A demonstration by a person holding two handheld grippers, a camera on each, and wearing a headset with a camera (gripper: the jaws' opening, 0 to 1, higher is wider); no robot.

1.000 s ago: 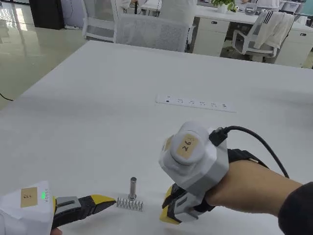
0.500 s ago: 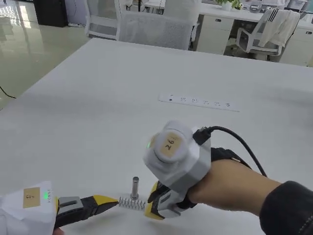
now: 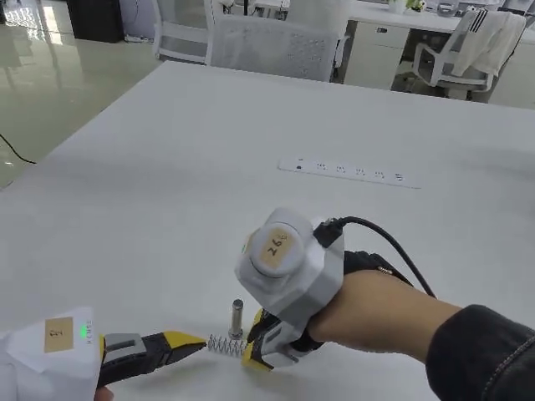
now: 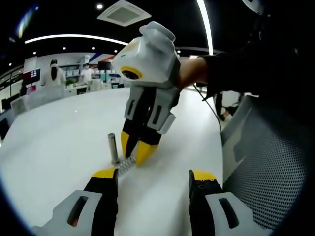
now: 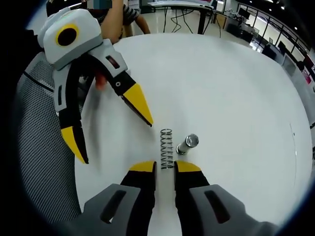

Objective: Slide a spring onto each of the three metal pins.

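- Spring [image 5: 167, 145] lies flat on the white counter [image 3: 209, 167], close to the near edge in the head view.
- Pin [image 5: 188, 142] stands upright just beside the spring; can't tell if they touch. The spring is not on it.
- Right gripper [image 5: 165, 167]: fingers narrow, with the spring's near end sitting between the tips. Can't tell whether they actually pinch it.
- Left gripper [image 4: 153, 174]: fingers wide apart, holding nothing. One yellow tip sits just beside the spring's other end.
- The two grippers face each other along the spring, one at each end, both low at the counter.
- A hand [image 3: 376, 313] in a dark sleeve carries the right gripper, with a black cable running off its back.
- A power strip [image 3: 349, 173] is set into the counter, well apart from the work.
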